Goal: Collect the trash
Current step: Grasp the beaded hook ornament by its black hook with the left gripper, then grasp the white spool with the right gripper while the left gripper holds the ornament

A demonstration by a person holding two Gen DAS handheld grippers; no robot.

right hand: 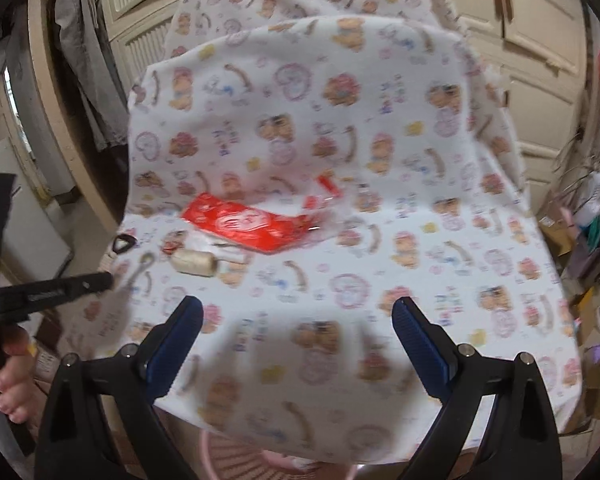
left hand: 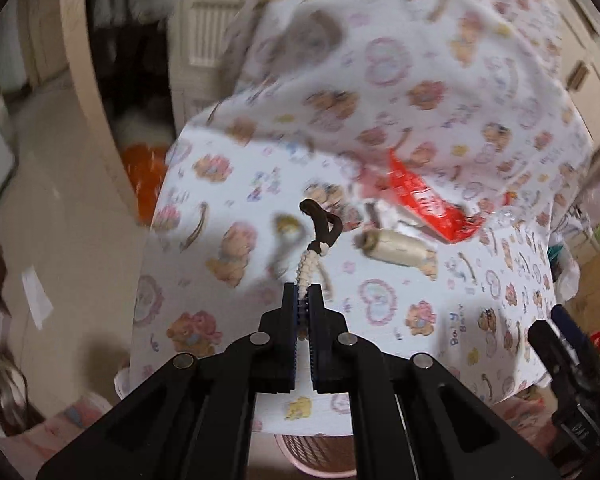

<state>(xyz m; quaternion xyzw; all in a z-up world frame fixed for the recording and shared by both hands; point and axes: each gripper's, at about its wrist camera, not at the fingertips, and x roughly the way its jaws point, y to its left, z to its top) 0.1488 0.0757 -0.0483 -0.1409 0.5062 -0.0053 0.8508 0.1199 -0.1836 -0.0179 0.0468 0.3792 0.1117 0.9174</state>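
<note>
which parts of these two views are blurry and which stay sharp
Left wrist view: the left hand-held gripper and the beige-and-brown braided cord it clamps are sharp; the red plastic wrapper smears. Right wrist view: the open right hand-held gripper is crisp, the bear-print cloth motion-blurred.

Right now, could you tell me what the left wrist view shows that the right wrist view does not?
Left wrist only: the left gripper shut on a braided cord with a dark loop.

Right wrist only: the right gripper with jaws wide open, holding nothing.

Both: the red wrapper, the cream spool, the printed cloth and the pink basket.
</note>
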